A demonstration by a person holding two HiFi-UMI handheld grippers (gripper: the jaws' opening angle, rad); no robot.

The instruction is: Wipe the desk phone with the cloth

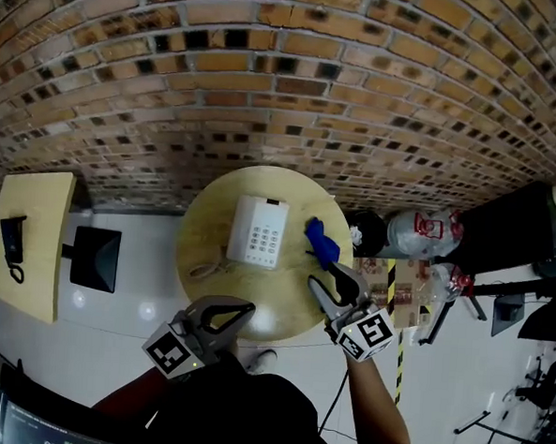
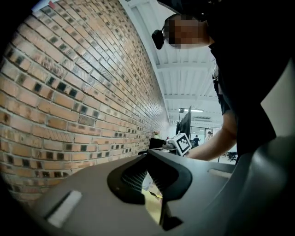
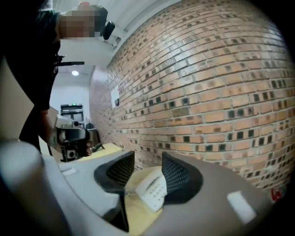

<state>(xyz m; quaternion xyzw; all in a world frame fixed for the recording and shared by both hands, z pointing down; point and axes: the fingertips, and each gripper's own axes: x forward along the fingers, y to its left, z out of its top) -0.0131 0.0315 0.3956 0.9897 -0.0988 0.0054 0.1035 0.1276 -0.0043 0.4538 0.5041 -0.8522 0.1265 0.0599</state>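
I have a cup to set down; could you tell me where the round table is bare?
Bare: the near part between the phone and the table's front rim, and the far rim behind the phone. Crowded: cord left of the phone, blue cloth to its right.

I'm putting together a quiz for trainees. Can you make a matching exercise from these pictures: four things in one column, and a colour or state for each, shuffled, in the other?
Things:
1. desk phone
2. cloth
3. right gripper
4. round table

Colour or state:
A. blue
B. jaws apart, holding nothing
C. white
D. yellowish, carries the phone

Pairs: 1-C, 2-A, 3-B, 4-D
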